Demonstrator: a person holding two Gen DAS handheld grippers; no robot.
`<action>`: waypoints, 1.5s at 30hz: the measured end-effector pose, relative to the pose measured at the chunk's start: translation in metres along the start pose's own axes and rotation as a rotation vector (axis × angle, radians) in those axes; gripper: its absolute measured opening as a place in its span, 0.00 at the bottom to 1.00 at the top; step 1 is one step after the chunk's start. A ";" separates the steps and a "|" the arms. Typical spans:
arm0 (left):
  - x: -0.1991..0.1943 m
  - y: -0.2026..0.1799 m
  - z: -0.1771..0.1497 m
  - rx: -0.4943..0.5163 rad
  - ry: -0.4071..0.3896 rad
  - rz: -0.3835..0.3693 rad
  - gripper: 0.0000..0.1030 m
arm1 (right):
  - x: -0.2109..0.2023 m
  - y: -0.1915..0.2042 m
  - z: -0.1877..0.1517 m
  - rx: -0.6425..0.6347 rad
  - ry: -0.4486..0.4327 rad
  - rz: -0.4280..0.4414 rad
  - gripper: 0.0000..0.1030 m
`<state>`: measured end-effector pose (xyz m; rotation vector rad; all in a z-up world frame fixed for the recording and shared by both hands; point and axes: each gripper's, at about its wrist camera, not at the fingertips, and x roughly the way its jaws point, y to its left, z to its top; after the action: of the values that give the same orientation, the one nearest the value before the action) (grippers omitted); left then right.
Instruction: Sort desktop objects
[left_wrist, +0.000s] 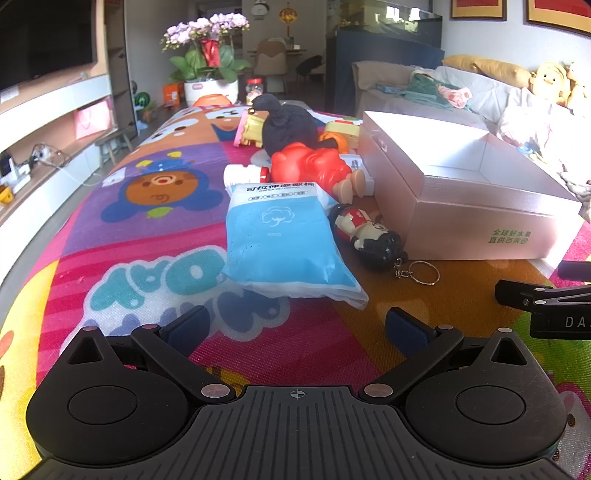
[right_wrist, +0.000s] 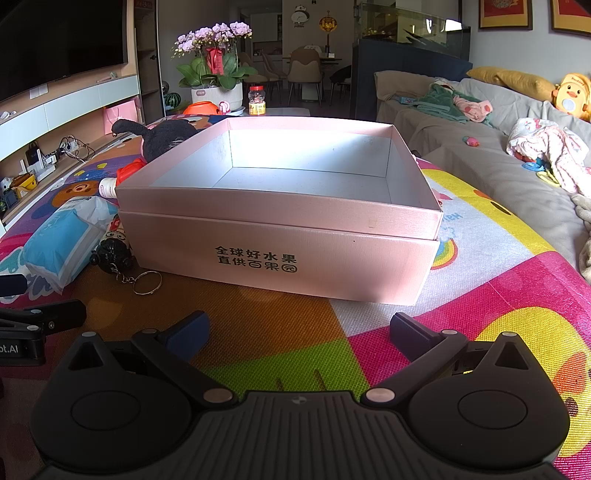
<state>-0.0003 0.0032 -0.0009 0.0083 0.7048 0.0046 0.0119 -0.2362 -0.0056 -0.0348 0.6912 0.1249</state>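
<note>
Fingers (left_wrist: 188, 326) of the left gripper (left_wrist: 295, 325) are spread wide, nothing held; they are seen low over the mat (left_wrist: 155, 236) on the desk, aimed at the blue pack (left_wrist: 284, 240). Fingers (right_wrist: 188, 332) of the right gripper (right_wrist: 297, 330) are likewise spread and empty, pointed at the pink box (right_wrist: 280, 254).

Blue pack is laid flat on the mat, just ahead of the left fingers, apart from them. Doll keychain (left_wrist: 369, 236) is lying on its side between the pack and the box (left_wrist: 472, 218), touching the box front corner; its ring (left_wrist: 424, 273) is flat on the mat. Red toy (left_wrist: 314, 166) is lying behind the pack, with a white bottle (left_wrist: 243, 173) beside it on the left. Black plush (left_wrist: 284, 122) is seen behind the red toy; yellow-pink toys (left_wrist: 255, 127) are behind it, details unclear.

Box is open, interior (right_wrist: 295, 177) white, printed text on the front wall. In the right view the pack (right_wrist: 62, 240) and keychain (right_wrist: 110, 251) are seen left of the box, keychain touching it.

Orchid pot (left_wrist: 210, 88) is placed at the desk's far end; sofa (right_wrist: 480, 147) with clothes is seen to the right, TV shelf (left_wrist: 44, 110) to the left.
</note>
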 end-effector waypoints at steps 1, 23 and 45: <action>0.000 0.000 0.000 0.000 0.000 0.000 1.00 | 0.000 0.000 0.000 0.000 0.000 0.000 1.00; 0.000 0.000 0.000 0.002 0.001 0.000 1.00 | 0.000 0.000 0.000 0.000 0.000 0.000 1.00; 0.001 -0.002 0.005 0.016 0.042 -0.012 1.00 | 0.005 -0.002 -0.001 -0.019 0.001 0.016 1.00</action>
<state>0.0037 0.0016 0.0017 0.0191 0.7469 -0.0119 0.0150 -0.2379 -0.0097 -0.0480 0.6918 0.1467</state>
